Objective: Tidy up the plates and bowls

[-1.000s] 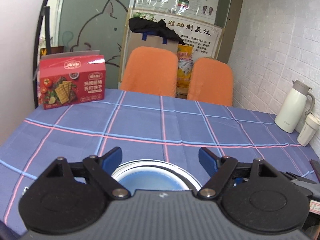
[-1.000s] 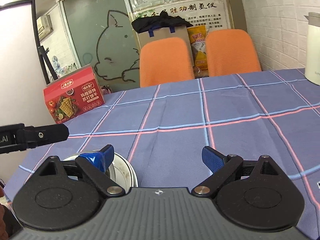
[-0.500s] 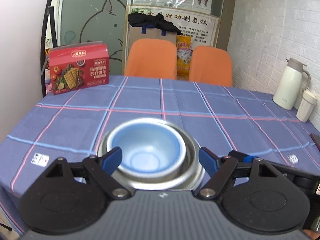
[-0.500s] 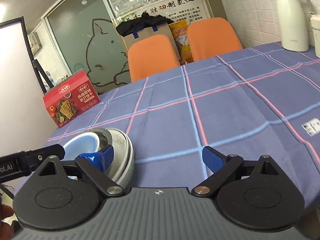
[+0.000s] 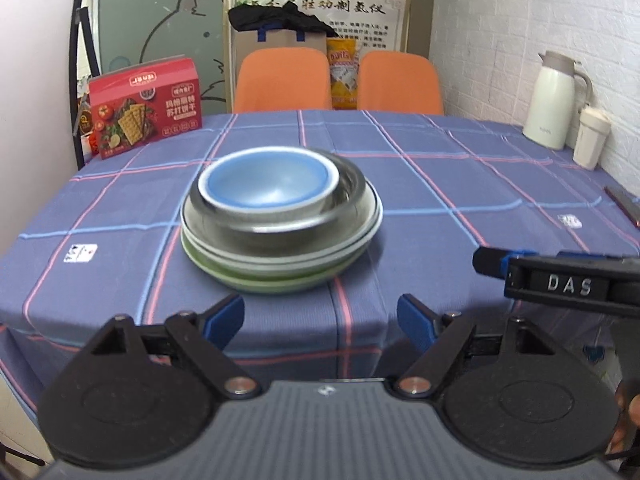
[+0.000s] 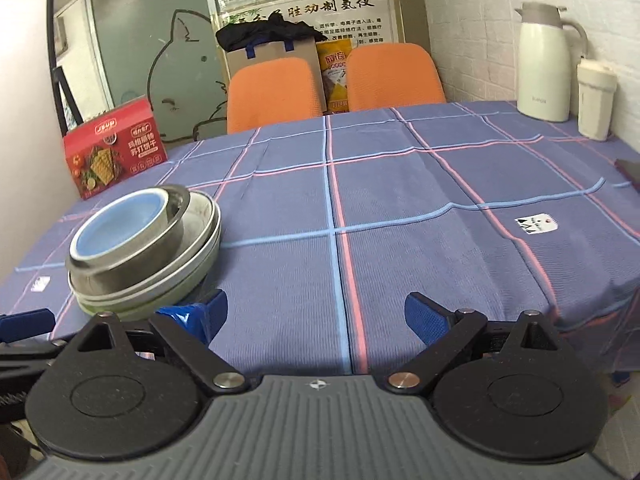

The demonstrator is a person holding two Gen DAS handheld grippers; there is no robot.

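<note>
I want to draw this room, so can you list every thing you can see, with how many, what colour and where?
blue bowl: one, blue inside, top of the stack, nested in the steel bowl
steel bowl: one, silver, on the plates
plates: at least two, pale and green, bottom of the stack, near table edge
tablecloth: one, blue with pink and light blue lines, covers the table
cracker box: one, red, far left of the table
jug: one, cream, far right by the wall
cup: one, cream, beside the jug
chairs: two, orange, behind the table
paper bag: one, brown, black cloth on top, behind the chairs
left tongs: open, empty
right tongs: open, empty
</note>
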